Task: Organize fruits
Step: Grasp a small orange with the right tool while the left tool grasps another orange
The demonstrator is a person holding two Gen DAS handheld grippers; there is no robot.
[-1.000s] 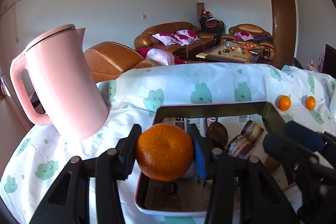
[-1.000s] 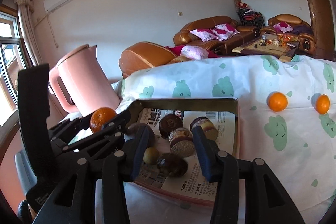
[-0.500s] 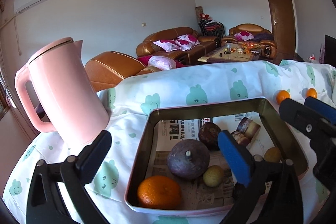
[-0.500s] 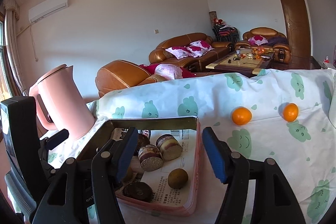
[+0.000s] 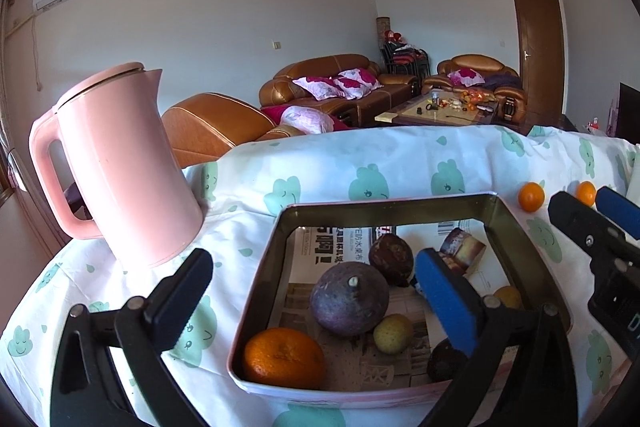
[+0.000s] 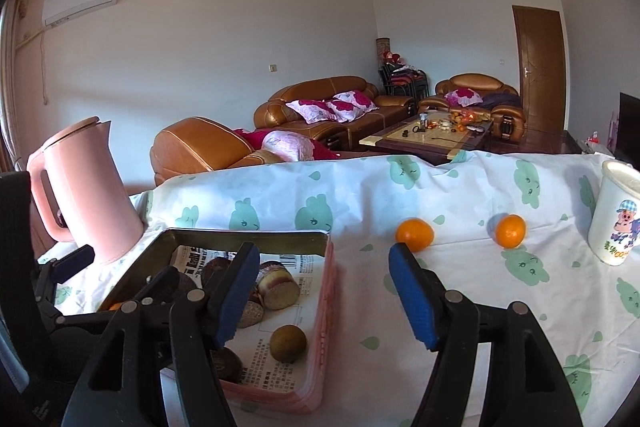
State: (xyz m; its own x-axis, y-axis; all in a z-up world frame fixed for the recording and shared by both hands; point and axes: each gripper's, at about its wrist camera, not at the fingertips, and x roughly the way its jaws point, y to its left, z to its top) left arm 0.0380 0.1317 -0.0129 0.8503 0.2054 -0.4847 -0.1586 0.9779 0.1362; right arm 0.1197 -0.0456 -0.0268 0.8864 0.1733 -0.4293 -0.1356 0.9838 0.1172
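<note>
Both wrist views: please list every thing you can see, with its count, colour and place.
tin: 1, pink outside, on the tablecloth, lined with newspaper
orange: 1, orange, near left corner of the tin
oranges: 2, orange, on the tablecloth right of the tin
purple fruit: 1, in the tin
kettle: 1, pink, left of the tin
cup: 1, white, far right
tablecloth: 1, white with green shapes
left tool: open, above the tin
right tool: open, over the tin's right edge

White walls, brown leather sofas [image 6: 320,107], wooden door [image 6: 540,67], air conditioner [image 6: 80,1], daylight.
</note>
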